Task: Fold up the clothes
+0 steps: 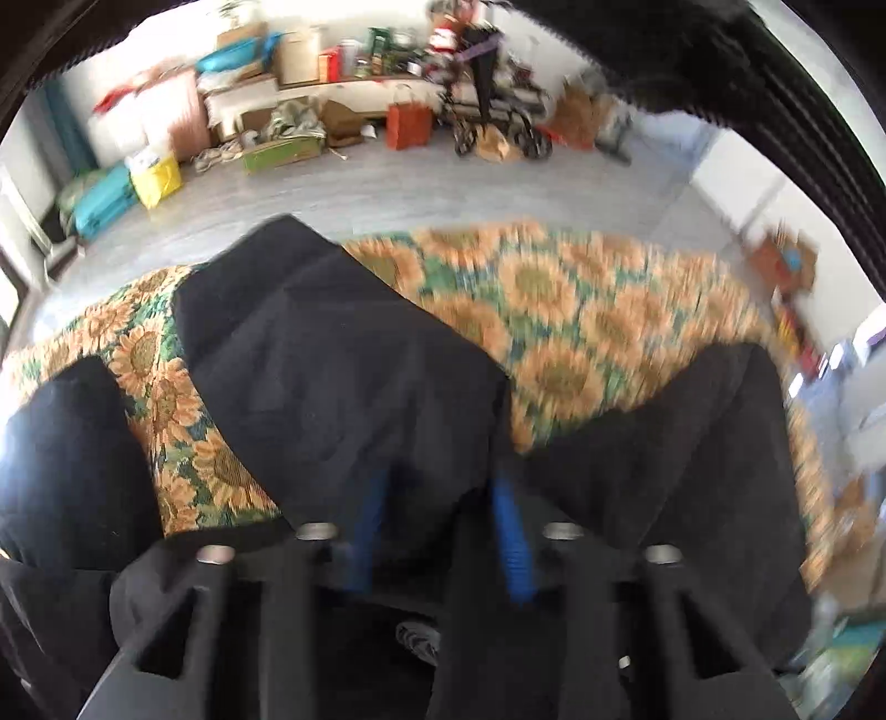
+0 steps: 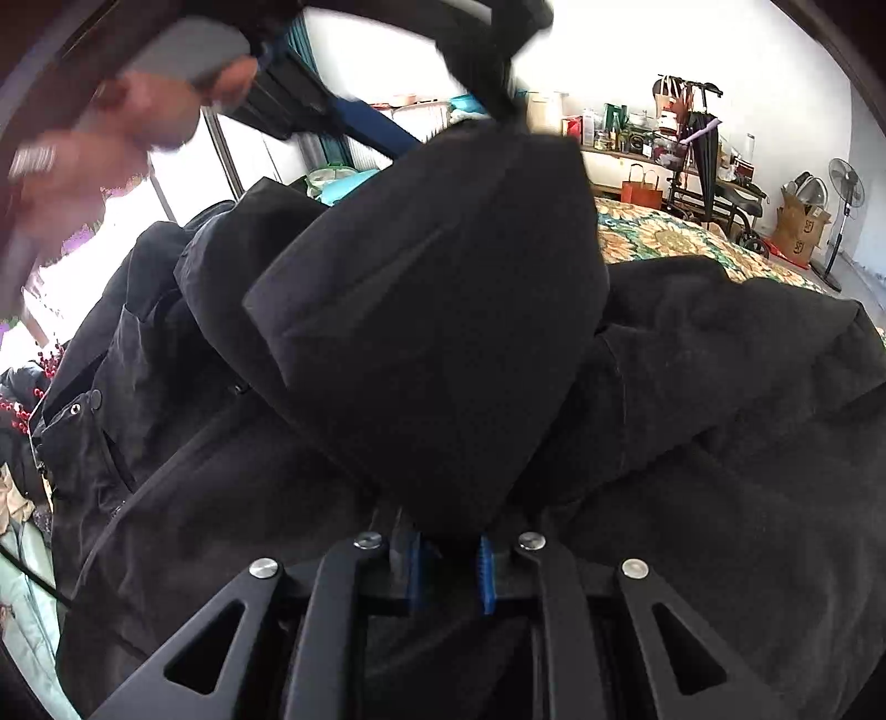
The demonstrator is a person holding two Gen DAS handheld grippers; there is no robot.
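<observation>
A black jacket (image 2: 692, 421) lies bunched on a bed with a sunflower-patterned cover (image 1: 565, 332). In the left wrist view a fold of this black jacket (image 1: 332, 360) drapes over my left gripper (image 1: 443, 487), whose blue-padded fingers (image 1: 512, 537) pinch the cloth; their tips are hidden under it. My right gripper (image 2: 448, 548) is shut on another thick fold (image 2: 443, 310) that rises in front of the lens. Seen from the right wrist, the left gripper (image 2: 498, 61) is raised at the top with cloth hanging from it. The jacket's snap buttons (image 2: 83, 404) show at the left.
A person's blurred hand (image 2: 160, 105) and grey sleeve (image 2: 188, 50) are at the upper left. Beyond the bed is grey floor (image 1: 443, 183), then boxes, bags and an orange paper bag (image 1: 407, 124) along the far wall. A standing fan (image 2: 844, 194) stands at the right.
</observation>
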